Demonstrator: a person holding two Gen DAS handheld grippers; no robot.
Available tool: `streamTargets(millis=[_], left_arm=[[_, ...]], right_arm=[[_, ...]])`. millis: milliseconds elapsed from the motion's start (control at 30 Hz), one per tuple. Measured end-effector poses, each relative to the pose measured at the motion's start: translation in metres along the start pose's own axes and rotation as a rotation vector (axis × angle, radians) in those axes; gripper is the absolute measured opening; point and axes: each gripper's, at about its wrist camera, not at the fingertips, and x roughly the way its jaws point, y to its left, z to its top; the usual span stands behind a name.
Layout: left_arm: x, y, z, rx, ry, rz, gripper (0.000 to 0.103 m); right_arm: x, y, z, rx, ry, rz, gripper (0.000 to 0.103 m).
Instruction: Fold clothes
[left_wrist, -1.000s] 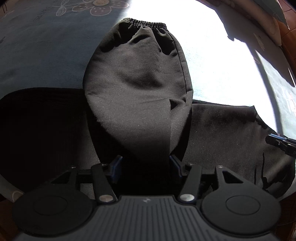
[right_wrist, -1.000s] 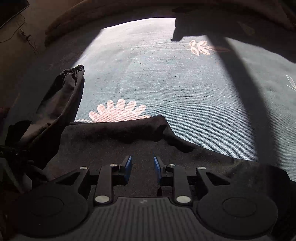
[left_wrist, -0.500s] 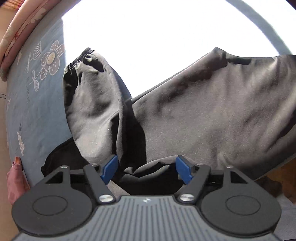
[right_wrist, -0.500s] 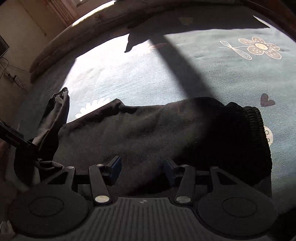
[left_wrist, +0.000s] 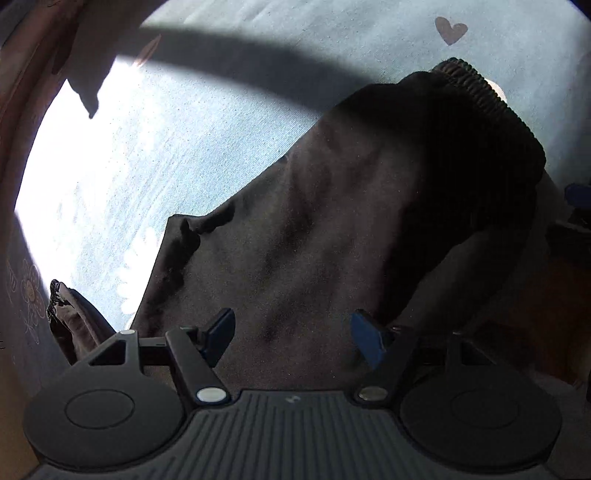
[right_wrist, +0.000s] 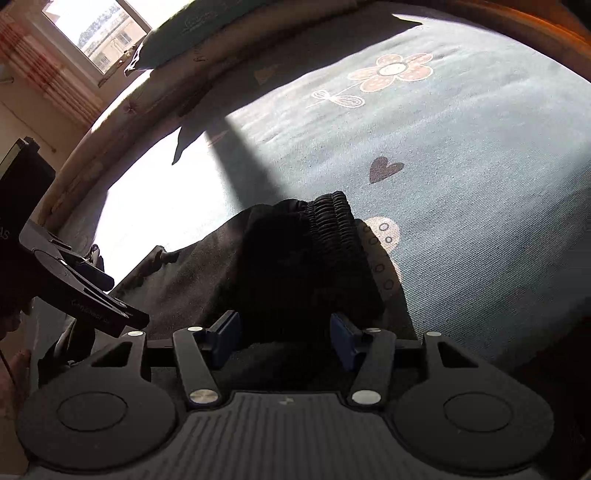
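Dark trousers (left_wrist: 314, 229) lie spread on a blue-grey bedcover (right_wrist: 461, 155) printed with flowers and hearts, half in hard sun, half in shadow. Ribbed elastic waistband (right_wrist: 332, 221) sits at the far end from the right wrist view; in the left wrist view it lies far right, and the cloth runs down from there toward the near left, where a cuffed leg end (left_wrist: 59, 302) trails off at the frame edge. So the long axis runs waistband to cuff, slanting across both views. Right gripper (right_wrist: 282, 338) hovers over the waist end, blue pads spread, dark cloth below but nothing pinched that I can make out. Left gripper (left_wrist: 293, 341) hangs over the mid-body of the garment, pads likewise spread, no fabric caught between them; its frame shows at the left of the right view. Judgement: right hand is nearer the waistband, left nearer the leg, so a next fold probably works along that axis.
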Motion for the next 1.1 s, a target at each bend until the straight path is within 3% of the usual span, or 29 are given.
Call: streamTargets(millis=[333, 733, 1100], left_arm=[[-0.003, -0.018, 0.009, 0.019, 0.024, 0.001, 0.072], [0.004, -0.022, 0.006, -0.004, 0.036, -0.012, 0.072], [0.032, -0.027, -0.017, 0.01, 0.083, -0.044, 0.072]], right_arm=[[-0.005, -0.019, 0.0, 0.014, -0.004, 0.029, 0.059], [-0.002, -0.006, -0.005, -0.034, 0.011, 0.063, 0.063], [0.011, -0.006, -0.026, -0.042, 0.069, 0.014, 0.063]])
